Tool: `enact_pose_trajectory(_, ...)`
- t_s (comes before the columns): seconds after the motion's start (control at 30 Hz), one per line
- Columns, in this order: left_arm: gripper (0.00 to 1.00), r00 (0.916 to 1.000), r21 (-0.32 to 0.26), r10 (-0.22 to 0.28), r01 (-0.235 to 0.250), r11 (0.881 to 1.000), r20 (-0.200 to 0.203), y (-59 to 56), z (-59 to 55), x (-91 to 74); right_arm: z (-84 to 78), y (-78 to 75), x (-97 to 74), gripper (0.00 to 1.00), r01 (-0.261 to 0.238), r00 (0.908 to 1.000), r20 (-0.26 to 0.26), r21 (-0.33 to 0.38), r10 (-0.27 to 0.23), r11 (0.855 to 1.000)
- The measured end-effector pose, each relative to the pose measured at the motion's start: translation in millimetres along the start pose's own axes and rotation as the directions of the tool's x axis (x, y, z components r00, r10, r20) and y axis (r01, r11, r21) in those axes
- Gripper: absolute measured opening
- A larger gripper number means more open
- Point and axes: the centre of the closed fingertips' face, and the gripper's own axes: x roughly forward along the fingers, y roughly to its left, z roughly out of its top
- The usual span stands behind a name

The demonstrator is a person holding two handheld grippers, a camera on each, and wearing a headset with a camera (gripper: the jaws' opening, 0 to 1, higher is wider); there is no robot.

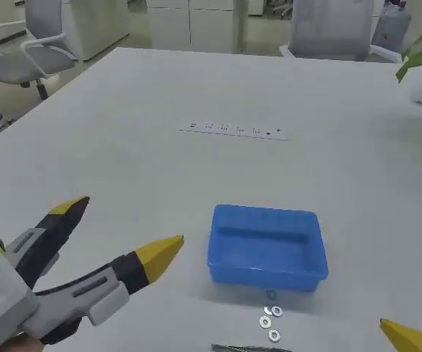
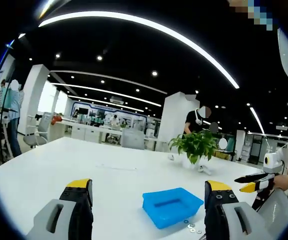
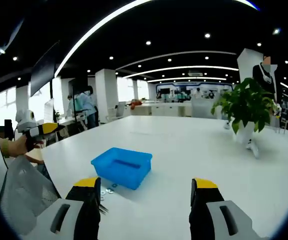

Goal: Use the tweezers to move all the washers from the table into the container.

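With the left gripper [image 1: 126, 224] and right gripper [image 3: 146, 187] held wide open and empty, the washers [image 1: 266, 321] lying just beside the container [image 1: 266, 214] may be scattered if the thin tweezers [image 1: 251, 347], flat near the container too, are nudged during pickup.

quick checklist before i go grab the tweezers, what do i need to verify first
1. Left gripper open, nothing between its fingers: ok.
2. Right gripper open, nothing held: ok.
3. Tweezers lying free on the table, not yet picked up: ok.
4. Washers clustered on the table just in front of the container: ok.
5. Blue container upright with nothing in it: ok.
6. Which way the tweezers' tips point: cannot tell.
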Motion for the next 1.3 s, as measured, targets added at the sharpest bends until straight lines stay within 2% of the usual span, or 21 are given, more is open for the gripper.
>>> enact_pose_trajectory(0.43, 0.93, 1.0000, -0.013, 0.004, -0.004, 1.000, 0.001, 1.9, -0.3, -0.4, 0.3, -3.4, -1.1, 0.72, 0.029, 0.9995, -0.007, -0.011, -0.029, 1.000)
enact_pose_trajectory(0.67, 0.91, 0.9987, 0.051, -0.027, 0.029, 0.998, -0.043, -8.1, -6.6, 2.2, 0.1, -7.5, -2.5, 0.72, 0.044, 0.9990, -0.005, 0.000, -0.044, 0.999)
enact_pose_trajectory(0.73, 0.91, 0.9982, 0.063, -0.032, 0.035, 0.997, -0.050, -9.3, -8.0, 2.6, 4.6, -7.3, -4.3, 0.70, 0.049, 0.9987, 0.017, -0.011, -0.049, 0.999)
enact_pose_trajectory(0.87, 0.89, 0.9972, 0.058, -0.039, 0.042, 0.997, -0.065, -9.6, -10.5, 2.0, 3.2, -7.9, -2.7, 0.72, 0.047, 0.9988, 0.012, 0.005, -0.047, 0.999)
enact_pose_trajectory(1.0, 0.88, 0.9974, 0.054, -0.029, 0.033, 0.998, -0.067, -6.4, -10.9, 0.9, 3.8, -5.7, -2.6, 0.72, 0.039, 0.9992, 0.004, -0.009, -0.039, 0.999)
enact_pose_trajectory(1.1, 0.87, 0.9970, 0.047, -0.030, 0.034, 0.998, -0.072, -6.7, -11.4, 0.8, 11.2, -7.4, -5.9, 0.68, 0.048, 0.9988, -0.006, -0.021, -0.048, 0.999)
enact_pose_trajectory(1.2, 0.86, 0.9969, 0.033, -0.037, 0.039, 0.999, -0.069, -6.1, -10.7, 0.8, 15.6, -8.0, -5.9, 0.68, 0.054, 0.9985, -0.005, -0.027, -0.054, 0.998)
enact_pose_trajectory(1.3, 0.86, 0.9976, 0.009, -0.042, 0.042, 0.999, -0.056, -5.5, -8.6, 0.7, 20.9, -4.0, -2.4, 0.69, 0.033, 0.9994, -0.007, -0.022, -0.033, 0.999)
